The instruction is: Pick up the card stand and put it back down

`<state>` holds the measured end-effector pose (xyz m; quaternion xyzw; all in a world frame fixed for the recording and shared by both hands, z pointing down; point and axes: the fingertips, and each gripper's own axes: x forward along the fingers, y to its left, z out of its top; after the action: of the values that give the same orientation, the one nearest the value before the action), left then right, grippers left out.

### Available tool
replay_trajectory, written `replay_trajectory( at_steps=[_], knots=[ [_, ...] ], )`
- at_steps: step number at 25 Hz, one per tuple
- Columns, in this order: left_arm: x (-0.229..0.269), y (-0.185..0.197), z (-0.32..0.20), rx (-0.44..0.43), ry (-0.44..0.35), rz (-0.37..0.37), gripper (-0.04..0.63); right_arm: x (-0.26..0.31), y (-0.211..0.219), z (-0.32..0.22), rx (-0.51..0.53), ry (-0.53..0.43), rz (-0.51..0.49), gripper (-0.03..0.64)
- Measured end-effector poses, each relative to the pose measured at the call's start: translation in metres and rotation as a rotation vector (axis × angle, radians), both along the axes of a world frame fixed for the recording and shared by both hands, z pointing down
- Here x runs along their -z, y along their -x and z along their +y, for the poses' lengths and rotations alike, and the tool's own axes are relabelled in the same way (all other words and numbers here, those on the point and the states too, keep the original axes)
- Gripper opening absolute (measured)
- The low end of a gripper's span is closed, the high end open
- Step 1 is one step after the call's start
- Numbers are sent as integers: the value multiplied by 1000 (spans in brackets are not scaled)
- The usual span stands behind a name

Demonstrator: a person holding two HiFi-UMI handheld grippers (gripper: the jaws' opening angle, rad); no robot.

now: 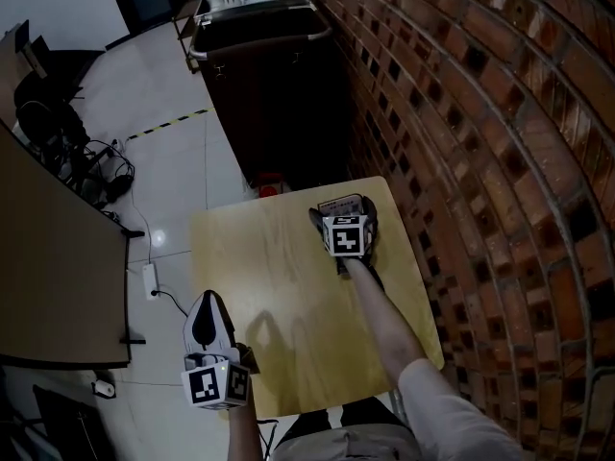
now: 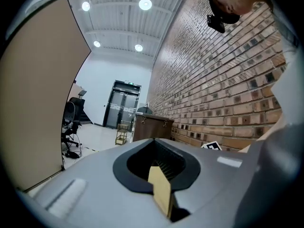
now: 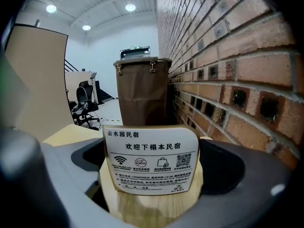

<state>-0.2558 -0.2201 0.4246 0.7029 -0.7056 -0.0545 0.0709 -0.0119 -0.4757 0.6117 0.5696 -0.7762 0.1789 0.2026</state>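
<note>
The card stand [image 3: 151,159] is a white printed sign on a pale wooden base. It stands upright on the yellow wooden table [image 1: 279,286], near the far right corner [image 1: 338,204]. My right gripper [image 1: 342,217] reaches over it from the near side. Its jaws stand wide on either side of the base without pressing on it [image 3: 152,175]. My left gripper [image 1: 209,307] hangs at the table's near left edge, over the floor, with its jaws together and nothing between them [image 2: 159,177].
A brick wall [image 1: 461,113] runs close along the table's right side. A dark brown cart [image 1: 264,75] stands beyond the table's far edge. To the left are a desk [image 1: 58,286], a power strip [image 1: 149,279] and cables on the tiled floor.
</note>
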Motion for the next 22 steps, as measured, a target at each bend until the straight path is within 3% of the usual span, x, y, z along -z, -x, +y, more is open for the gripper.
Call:
replay_trajectory(
  at_steps=[11,22],
  knots=[
    [-9,2,-11,4,20,18,6,1,1,-13,87,-59,-17,577],
    [-2,-8,-13,5,3,14,6,8,-7,-9,59,-97,-25,575]
  ],
)
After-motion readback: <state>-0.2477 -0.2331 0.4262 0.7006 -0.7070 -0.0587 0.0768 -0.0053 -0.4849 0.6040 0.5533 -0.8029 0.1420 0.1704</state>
